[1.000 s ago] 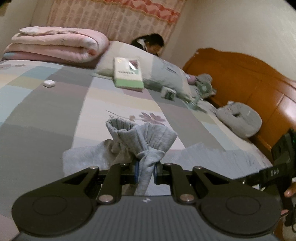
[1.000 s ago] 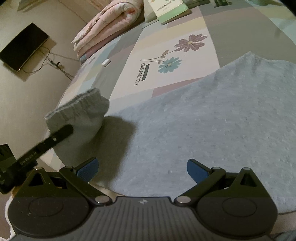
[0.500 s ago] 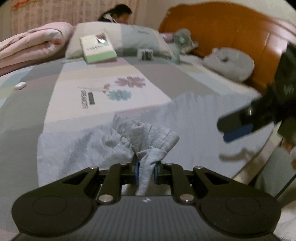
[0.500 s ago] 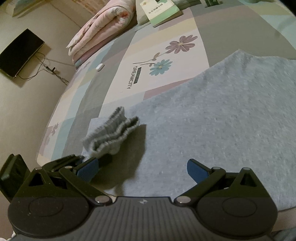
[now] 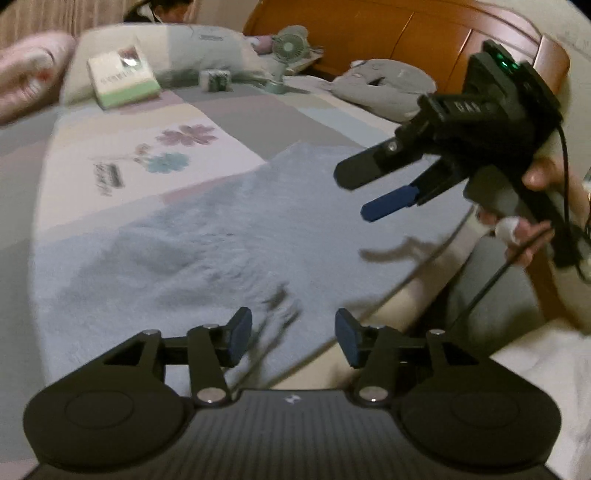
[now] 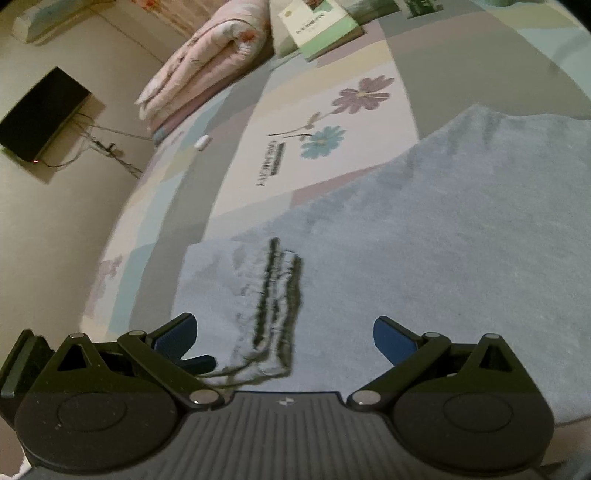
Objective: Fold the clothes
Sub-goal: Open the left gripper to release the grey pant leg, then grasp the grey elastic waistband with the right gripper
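A pale blue-grey sweater [image 5: 221, 240] lies spread flat on the bed, also seen in the right wrist view [image 6: 443, 240]. Its sleeve is folded onto the body, and the ribbed cuff [image 6: 273, 306] rests on the fabric. My left gripper [image 5: 294, 341] hovers low over that cuff [image 5: 280, 306]; its jaws are opening and the pads press on nothing. My right gripper [image 5: 352, 195] is held in a hand above the sweater's right part, open and empty. In its own view the right gripper [image 6: 284, 334] stands wide over the cuff, with a left fingertip [image 6: 201, 363] showing at lower left.
A book [image 5: 122, 79] leans on a pillow [image 5: 207, 44] at the bed's head, beside a small fan [image 5: 286, 55] and a grey cushion [image 5: 384, 86]. A folded pink quilt [image 6: 207, 66] lies far left. A wooden headboard [image 5: 369, 29] runs along the right. A person [image 5: 162, 7] sits behind the pillow.
My left gripper carried the sleeve cuff down and across onto the sweater's body, then opened and let it go. The cuff now lies flat. The right gripper stayed put.
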The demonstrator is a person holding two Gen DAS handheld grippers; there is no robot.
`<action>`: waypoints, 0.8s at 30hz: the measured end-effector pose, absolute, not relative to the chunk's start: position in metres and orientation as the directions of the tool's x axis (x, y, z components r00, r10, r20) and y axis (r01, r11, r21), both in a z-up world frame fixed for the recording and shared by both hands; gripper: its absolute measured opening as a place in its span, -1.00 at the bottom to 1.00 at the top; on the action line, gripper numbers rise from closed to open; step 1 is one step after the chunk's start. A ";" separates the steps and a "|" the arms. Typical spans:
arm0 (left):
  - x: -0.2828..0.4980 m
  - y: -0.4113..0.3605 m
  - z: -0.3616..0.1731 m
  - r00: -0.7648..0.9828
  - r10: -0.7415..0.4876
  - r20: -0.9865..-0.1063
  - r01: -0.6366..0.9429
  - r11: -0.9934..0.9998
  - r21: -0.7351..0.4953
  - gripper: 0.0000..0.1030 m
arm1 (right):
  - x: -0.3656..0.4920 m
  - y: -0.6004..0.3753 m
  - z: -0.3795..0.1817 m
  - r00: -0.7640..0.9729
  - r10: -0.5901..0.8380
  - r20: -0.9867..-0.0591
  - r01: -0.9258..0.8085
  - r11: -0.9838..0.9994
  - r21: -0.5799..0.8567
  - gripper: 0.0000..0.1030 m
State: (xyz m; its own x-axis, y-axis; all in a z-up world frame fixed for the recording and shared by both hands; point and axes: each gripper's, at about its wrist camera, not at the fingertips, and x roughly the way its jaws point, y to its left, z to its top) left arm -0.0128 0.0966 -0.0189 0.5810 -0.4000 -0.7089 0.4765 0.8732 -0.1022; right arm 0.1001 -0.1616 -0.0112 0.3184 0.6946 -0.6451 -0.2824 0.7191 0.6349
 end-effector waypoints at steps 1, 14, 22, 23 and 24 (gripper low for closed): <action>-0.017 0.102 -0.016 0.605 -0.359 -0.711 0.458 0.887 -0.058 0.11 | 0.101 -0.158 -0.011 0.310 0.708 -0.634 -0.293 0.706 0.645 1.00; -0.055 0.164 -0.020 0.710 -0.024 -0.704 0.193 0.968 0.162 0.31 | 0.111 -0.098 -0.039 0.146 0.835 -0.531 -0.336 0.547 0.767 0.63; -0.062 0.170 -0.027 0.713 -0.049 -0.700 0.193 0.973 0.128 0.31 | 0.122 -0.092 -0.049 0.192 0.799 -0.570 -0.325 0.600 0.731 0.63; -0.061 0.171 -0.027 0.713 -0.053 -0.699 0.194 0.973 0.124 0.32 | 0.125 -0.090 -0.051 0.190 0.795 -0.576 -0.319 0.605 0.730 0.63; -0.061 0.171 -0.027 0.713 -0.054 -0.699 0.194 0.973 0.123 0.32 | 0.127 -0.089 -0.053 0.186 0.792 -0.582 -0.317 0.609 0.727 0.63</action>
